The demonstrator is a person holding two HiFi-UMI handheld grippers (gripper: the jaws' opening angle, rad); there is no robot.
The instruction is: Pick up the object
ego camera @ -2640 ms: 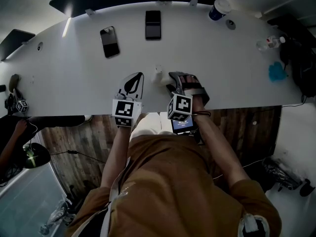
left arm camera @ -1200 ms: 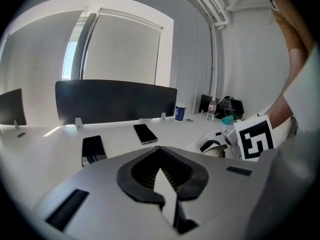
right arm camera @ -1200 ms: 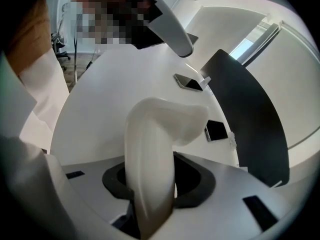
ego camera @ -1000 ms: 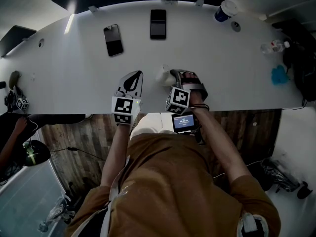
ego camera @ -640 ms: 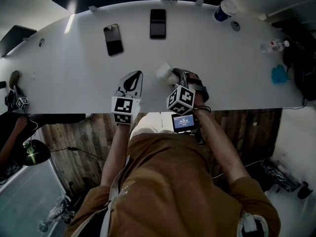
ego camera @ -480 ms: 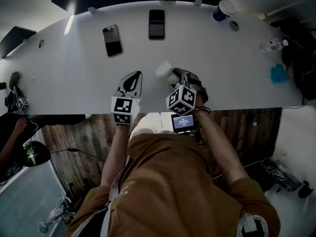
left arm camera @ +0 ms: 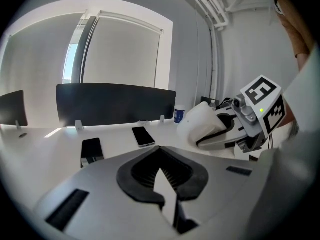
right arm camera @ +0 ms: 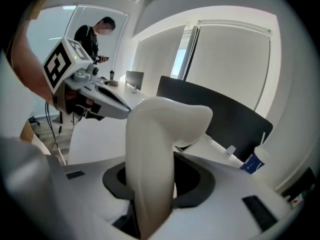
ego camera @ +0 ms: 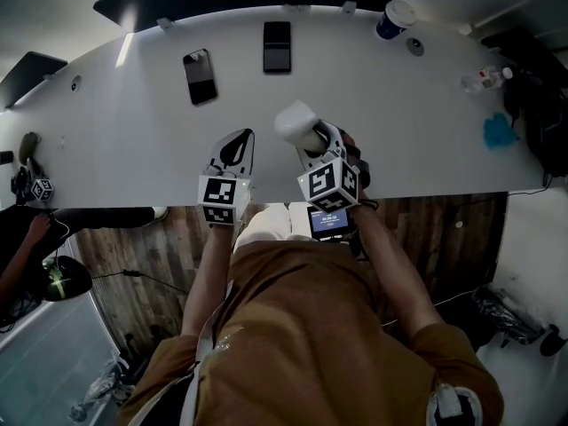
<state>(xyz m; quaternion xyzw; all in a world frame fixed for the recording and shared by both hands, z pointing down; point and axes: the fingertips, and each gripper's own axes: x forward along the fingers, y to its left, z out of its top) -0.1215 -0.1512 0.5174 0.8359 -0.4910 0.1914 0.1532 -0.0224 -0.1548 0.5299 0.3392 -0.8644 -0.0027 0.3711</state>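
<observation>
The right tool (ego camera: 311, 138) has lifted the white object (ego camera: 293, 121) off the table (ego camera: 408, 105).

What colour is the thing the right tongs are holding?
The object is creamy white, clearest in the right gripper view.

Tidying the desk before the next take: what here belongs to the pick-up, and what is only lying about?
In the job: white object, held in the right gripper.
Lying about: tilted phone, straight phone, lidded cup, clear bottle.
</observation>
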